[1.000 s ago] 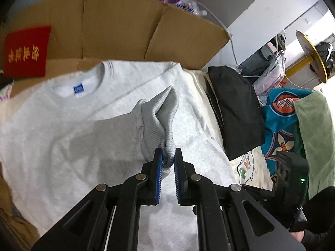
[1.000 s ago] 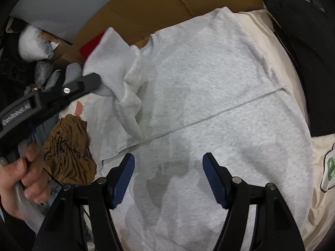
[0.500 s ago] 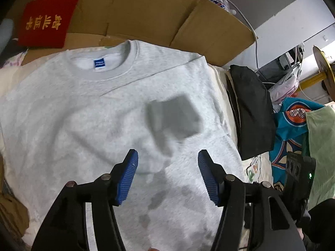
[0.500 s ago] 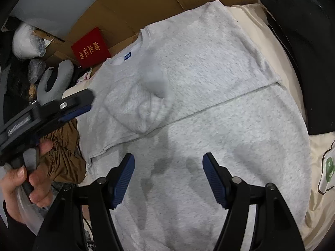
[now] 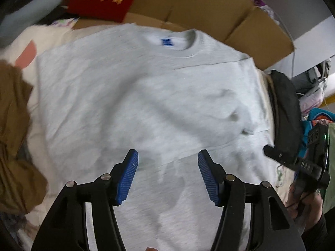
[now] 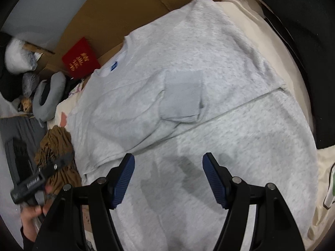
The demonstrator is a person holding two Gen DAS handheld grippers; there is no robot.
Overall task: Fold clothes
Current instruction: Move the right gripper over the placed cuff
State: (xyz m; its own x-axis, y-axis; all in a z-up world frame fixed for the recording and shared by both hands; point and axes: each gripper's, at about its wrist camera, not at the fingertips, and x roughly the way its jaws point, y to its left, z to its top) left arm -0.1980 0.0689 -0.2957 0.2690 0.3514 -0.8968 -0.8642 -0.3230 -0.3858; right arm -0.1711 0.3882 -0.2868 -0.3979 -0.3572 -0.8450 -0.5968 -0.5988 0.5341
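A second ago our left gripper (image 5: 168, 175) pinched the ribbed cuff; now its jaws are spread with nothing between them, and the sleeve has dropped onto the pale grey crew-neck sweatshirt (image 5: 146, 96).

From the left wrist view, the sweatshirt lies spread on the cream bedding (image 5: 21, 48), blue neck label (image 5: 166, 42) far from us. The sleeve lies folded across the chest so the body narrows for later folds, we judge. A crumpled brown garment (image 5: 14, 125) crowds the left edge, a black garment (image 5: 286, 108) the right.

From the right wrist view, the right gripper (image 6: 168, 179) hovers with jaws parted, carrying nothing, over the lower half. The ribbed grey cuff (image 6: 182, 94) rests mid-chest. A red embroidered booklet (image 6: 80, 59) sits by the collar on brown cardboard (image 6: 117, 18) (clear of the fabric).
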